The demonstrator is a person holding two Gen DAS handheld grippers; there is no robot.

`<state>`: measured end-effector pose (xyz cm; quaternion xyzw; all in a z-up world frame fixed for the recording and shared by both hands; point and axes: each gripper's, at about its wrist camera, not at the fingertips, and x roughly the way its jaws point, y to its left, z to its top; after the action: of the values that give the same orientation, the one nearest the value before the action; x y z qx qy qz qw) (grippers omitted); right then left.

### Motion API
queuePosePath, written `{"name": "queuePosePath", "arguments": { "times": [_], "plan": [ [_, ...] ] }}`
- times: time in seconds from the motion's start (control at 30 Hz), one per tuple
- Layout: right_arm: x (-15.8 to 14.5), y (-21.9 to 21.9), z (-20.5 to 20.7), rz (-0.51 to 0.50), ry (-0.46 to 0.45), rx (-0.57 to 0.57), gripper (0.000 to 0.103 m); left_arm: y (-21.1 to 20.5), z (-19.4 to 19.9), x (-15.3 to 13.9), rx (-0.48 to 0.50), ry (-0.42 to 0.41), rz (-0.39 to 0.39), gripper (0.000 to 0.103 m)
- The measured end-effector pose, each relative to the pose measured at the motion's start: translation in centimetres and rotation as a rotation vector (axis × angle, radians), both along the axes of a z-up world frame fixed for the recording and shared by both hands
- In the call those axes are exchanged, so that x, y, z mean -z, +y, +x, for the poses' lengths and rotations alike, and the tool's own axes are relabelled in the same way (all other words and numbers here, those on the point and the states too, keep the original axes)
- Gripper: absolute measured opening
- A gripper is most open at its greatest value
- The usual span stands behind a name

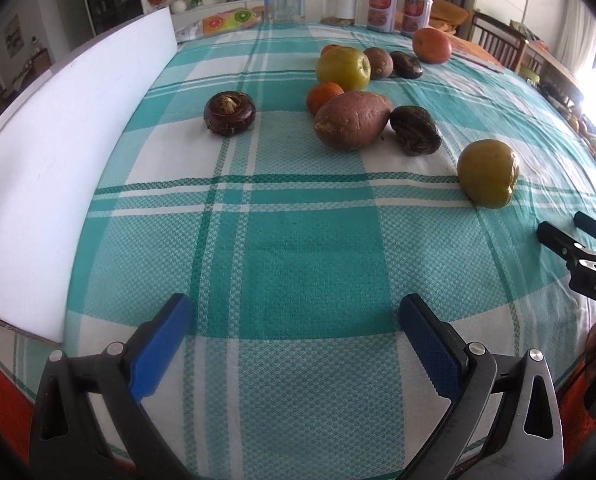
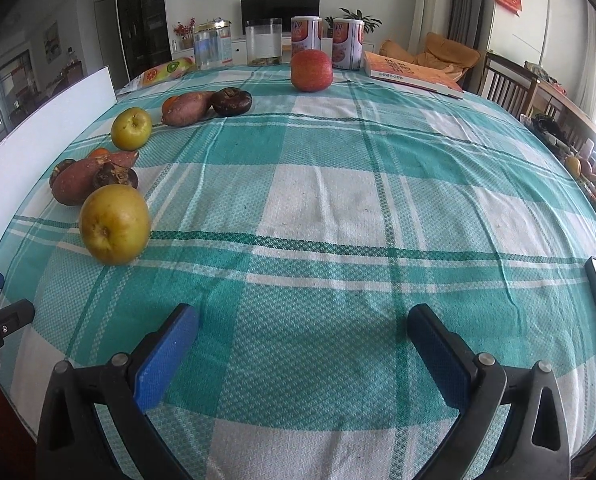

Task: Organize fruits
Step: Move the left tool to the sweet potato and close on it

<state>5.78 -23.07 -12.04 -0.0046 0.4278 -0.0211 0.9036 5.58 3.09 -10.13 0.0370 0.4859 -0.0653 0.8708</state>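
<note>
Left wrist view, from the left: a white board (image 1: 58, 152) stands along the table edge, then a dark chestnut (image 1: 229, 113) lies alone on the checked cloth (image 1: 298, 248). Further right a cluster holds a sweet potato (image 1: 352, 120) touching a small orange (image 1: 324, 96), with a green apple (image 1: 343, 69) behind and a second apple (image 1: 488, 173) apart at the right. The left gripper (image 1: 298, 344) hovers low over bare cloth, jaws wide apart and empty. Right wrist view shows the fruit gathered at the left, a red apple (image 2: 311, 70) alone near the far jars (image 2: 264, 42), and the right gripper (image 2: 304, 354) likewise spread open over cloth, holding nothing.
</note>
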Motion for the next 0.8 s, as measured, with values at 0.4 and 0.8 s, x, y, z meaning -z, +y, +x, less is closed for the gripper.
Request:
{"name": "queuePosePath", "arguments": {
  "times": [0.4, 0.8],
  "plan": [
    [-0.1, 0.0, 0.0, 0.000, 0.000, -0.001, 0.103, 1.2, 3.5, -6.8, 0.223, -0.313, 0.226, 0.102],
    [-0.1, 0.1, 0.0, -0.002, 0.000, 0.003, 0.103, 3.8, 4.0, -6.2, 0.082, -0.177, -0.051, 0.102]
  ]
}}
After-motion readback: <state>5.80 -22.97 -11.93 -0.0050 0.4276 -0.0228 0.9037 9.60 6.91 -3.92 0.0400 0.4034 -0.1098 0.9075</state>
